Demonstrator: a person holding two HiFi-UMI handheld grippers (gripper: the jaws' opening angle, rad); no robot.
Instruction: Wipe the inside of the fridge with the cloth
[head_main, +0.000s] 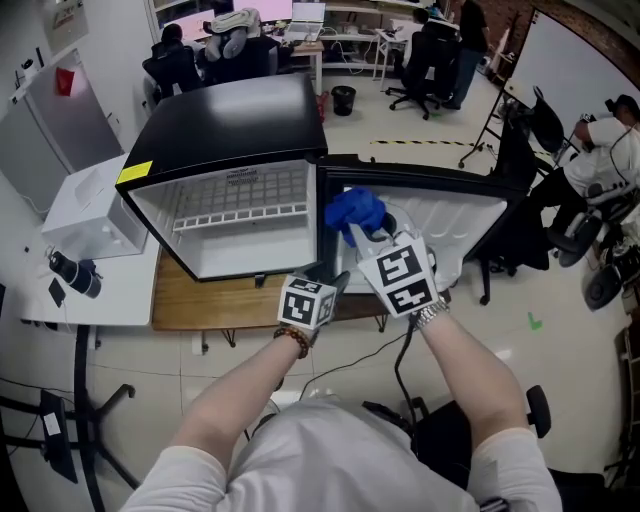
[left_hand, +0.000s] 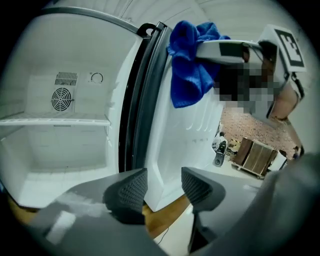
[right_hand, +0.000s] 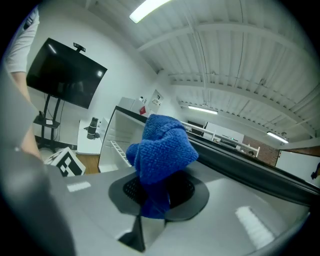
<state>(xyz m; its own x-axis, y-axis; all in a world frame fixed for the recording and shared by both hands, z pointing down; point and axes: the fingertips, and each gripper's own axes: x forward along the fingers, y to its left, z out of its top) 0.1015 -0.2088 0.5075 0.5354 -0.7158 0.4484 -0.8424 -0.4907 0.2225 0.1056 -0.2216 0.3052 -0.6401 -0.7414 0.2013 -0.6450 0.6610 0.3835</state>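
The fridge stands on a wooden table with its door swung wide to my right. The blue cloth is outside the cabinet, up in front of the hinge edge, between the opening and the door's inner panel. My right gripper is clamped on it; the cloth bunches up above the pads and a tail hangs below. My left gripper sits lower, before the fridge's bottom corner, well below the cloth, with its jaws apart and nothing between them. From the head view, the marker cubes cover most of both jaws. In the right gripper view, the cloth hides where the pads meet.
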